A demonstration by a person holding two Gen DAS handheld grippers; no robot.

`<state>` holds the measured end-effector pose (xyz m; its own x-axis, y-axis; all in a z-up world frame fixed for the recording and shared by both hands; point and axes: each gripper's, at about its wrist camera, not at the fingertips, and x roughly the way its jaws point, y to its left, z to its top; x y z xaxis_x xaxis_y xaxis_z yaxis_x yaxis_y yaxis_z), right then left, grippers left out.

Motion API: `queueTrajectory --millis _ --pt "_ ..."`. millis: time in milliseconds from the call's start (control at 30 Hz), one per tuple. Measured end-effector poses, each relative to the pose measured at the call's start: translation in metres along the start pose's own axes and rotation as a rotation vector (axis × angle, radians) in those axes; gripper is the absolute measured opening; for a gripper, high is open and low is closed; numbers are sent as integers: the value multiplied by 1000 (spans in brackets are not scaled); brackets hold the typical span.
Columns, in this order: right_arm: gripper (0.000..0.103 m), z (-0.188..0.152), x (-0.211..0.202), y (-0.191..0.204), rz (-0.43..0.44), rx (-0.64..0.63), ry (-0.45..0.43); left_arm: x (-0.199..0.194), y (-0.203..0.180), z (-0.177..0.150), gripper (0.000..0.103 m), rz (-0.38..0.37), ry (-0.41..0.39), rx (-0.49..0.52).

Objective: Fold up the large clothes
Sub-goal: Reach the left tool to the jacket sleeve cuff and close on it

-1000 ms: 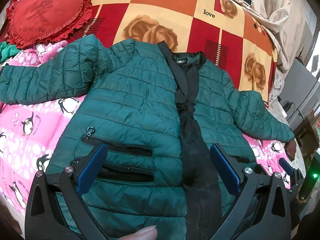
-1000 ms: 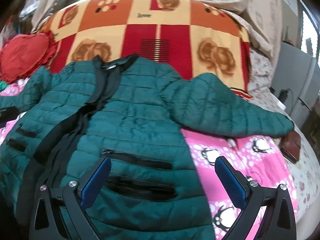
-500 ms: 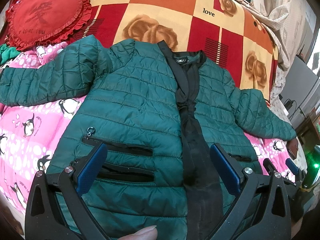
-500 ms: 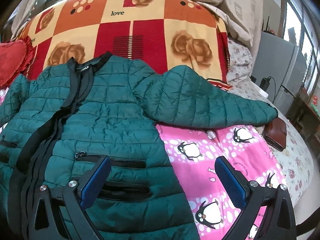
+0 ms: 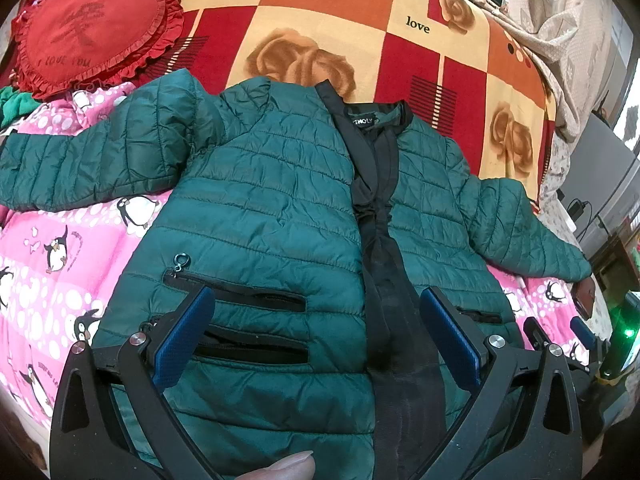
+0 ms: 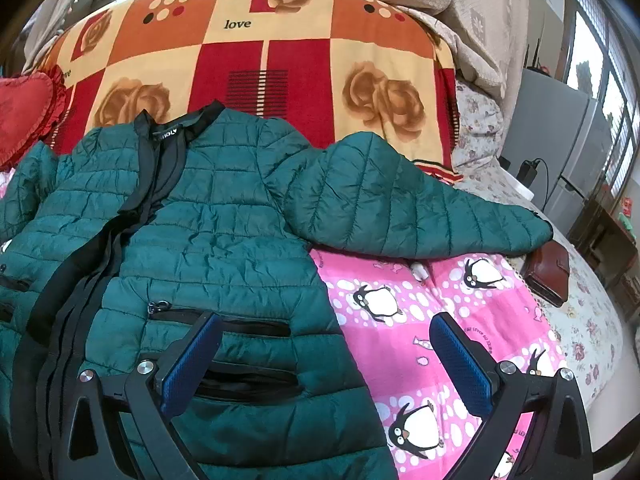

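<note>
The right tongs [image 6: 324, 356] are swinging out toward the three o'clock side. A second ago they were looking across the middle of the green jacket [image 6: 208, 248]; now the jacket's side edge is running between their blades, with the left blade over the lower pocket and the right blade over the pink penguin blanket [image 6: 432, 300]. The right sleeve [image 6: 408, 208] is filling more of their view, stretched toward three o'clock with its cuff near a brown wallet [image 6: 548, 276]. I judge that the first fold is being set up, likely with that sleeve, and that no fold has been made yet.

The left tongs [image 5: 316, 332] are barely shifting. They are hovering over the lower front of the jacket, straddling the black zipper band [image 5: 384, 280], with the double pocket [image 5: 248, 320] under the left blade.

Both tongs are gaping wide and gripping nothing; I cannot tell whether any blade is touching the cloth.

The jacket is lying front up on the bed, sleeves spread to nine and three o'clock and collar at twelve against the rose blanket [image 5: 320, 20], with a red heart pillow [image 5: 88, 32] at ten o'clock.
</note>
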<state>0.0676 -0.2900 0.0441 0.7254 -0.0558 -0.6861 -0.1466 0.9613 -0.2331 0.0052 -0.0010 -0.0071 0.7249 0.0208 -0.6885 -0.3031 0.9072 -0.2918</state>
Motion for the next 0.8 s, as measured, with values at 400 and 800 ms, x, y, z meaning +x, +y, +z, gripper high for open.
queueTrajectory --millis 400,800 --pt "103 0 0 7 25 -7 0 -19 31 22 103 -30 -81 -45" --pt "103 1 -11 16 150 -29 -50 -19 197 12 103 155 -57 -75"
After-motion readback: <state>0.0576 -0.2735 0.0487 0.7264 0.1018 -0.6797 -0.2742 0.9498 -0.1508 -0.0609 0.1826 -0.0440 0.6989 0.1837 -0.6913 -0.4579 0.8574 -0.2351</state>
